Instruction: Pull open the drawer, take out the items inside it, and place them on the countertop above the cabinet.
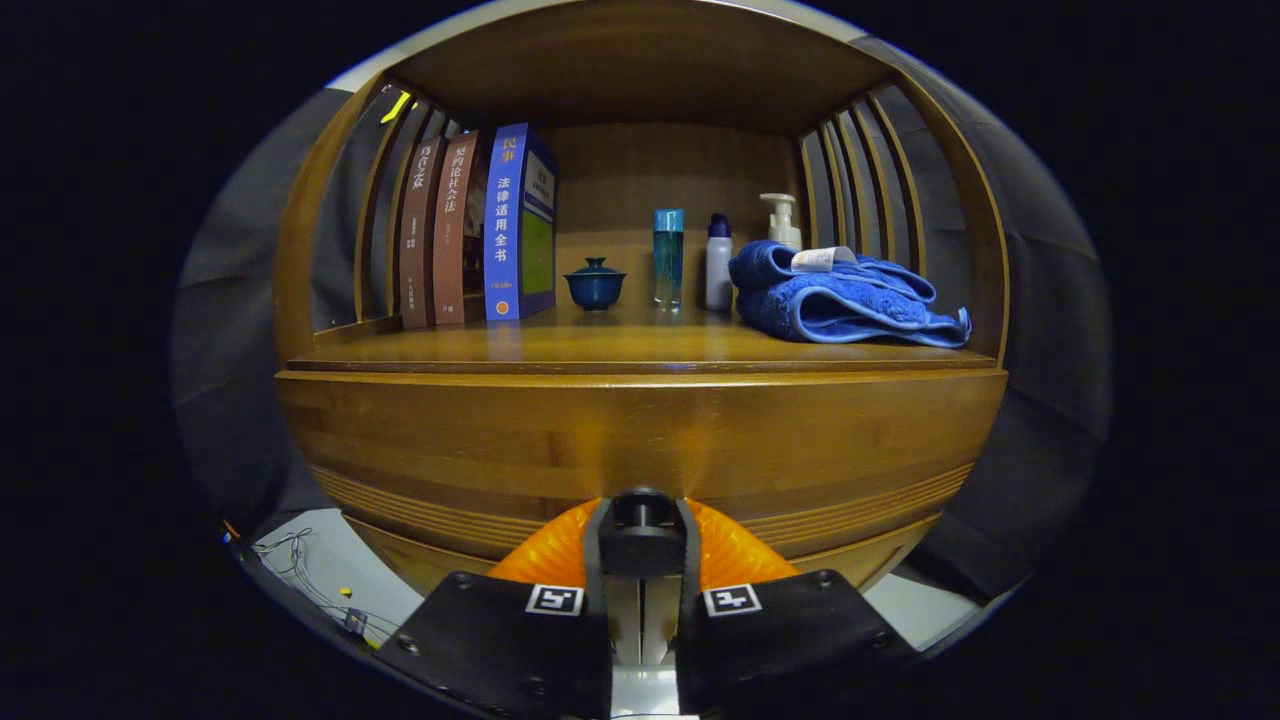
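Note:
The wooden drawer front stands just ahead of me, flush with the cabinet. Its dark round knob sits between my two orange fingers. My gripper is shut on that knob, one finger against each side. The drawer's inside is hidden. Above the drawer runs the wooden countertop, a shelf bay with slatted sides and a roof.
On the countertop stand three books at the left, a small blue lidded cup, a teal bottle, a white bottle and a pump bottle. A folded blue towel lies at the right. Bare wood lies along the countertop's front.

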A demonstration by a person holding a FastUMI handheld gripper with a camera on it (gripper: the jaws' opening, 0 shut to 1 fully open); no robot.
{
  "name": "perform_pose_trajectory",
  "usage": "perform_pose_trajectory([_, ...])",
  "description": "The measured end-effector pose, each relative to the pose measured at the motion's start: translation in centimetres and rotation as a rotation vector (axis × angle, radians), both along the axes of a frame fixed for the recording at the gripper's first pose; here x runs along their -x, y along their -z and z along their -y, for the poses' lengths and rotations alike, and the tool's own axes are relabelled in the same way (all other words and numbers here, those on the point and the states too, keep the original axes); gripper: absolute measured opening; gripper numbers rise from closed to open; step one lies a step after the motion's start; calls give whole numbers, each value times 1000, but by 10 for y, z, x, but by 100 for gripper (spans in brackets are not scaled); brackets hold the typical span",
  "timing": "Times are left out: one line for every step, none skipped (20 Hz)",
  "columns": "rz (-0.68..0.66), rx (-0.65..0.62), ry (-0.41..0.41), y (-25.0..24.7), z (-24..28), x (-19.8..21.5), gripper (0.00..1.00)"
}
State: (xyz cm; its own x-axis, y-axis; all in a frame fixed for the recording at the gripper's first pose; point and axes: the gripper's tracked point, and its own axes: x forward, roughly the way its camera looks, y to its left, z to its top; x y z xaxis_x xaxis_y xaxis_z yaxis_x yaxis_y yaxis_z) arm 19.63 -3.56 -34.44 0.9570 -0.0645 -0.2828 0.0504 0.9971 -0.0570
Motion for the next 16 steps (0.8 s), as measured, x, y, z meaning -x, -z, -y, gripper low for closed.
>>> perform_pose_trajectory([-4,0,6,-5,-1,10,29])
perform_pose_trajectory([-6,-8,9,-4,0,12,29])
perform_pose_trajectory([-5,-14,9,-5,-2,16,29])
perform_pose_trajectory([-5,-17,9,-6,-2,21,29])
perform_pose_trajectory([-8,-20,9,-5,-1,27,29])
perform_pose_trajectory([-9,-21,9,-6,-1,34,29])
perform_pose_trajectory([-9,-23,9,-6,-2,41,29])
perform_pose_trajectory([-6,-23,7,-7,-2,49,29])
perform_pose_trajectory([-4,-26,7,-7,-2,57,29])
perform_pose_trajectory([-3,-29,7,-8,-2,64,29])
perform_pose_trajectory([-3,-29,6,-8,-2,72,29])
perform_pose_trajectory([-5,-28,5,-9,-2,80,29])
perform_pose_trajectory([-6,-27,3,-9,-2,87,29])
perform_pose_trajectory([-7,-29,2,-9,-1,95,29])
perform_pose_trajectory([-7,-33,4,-9,-1,101,29])
perform_pose_trajectory([-6,-35,3,-10,-1,109,29])
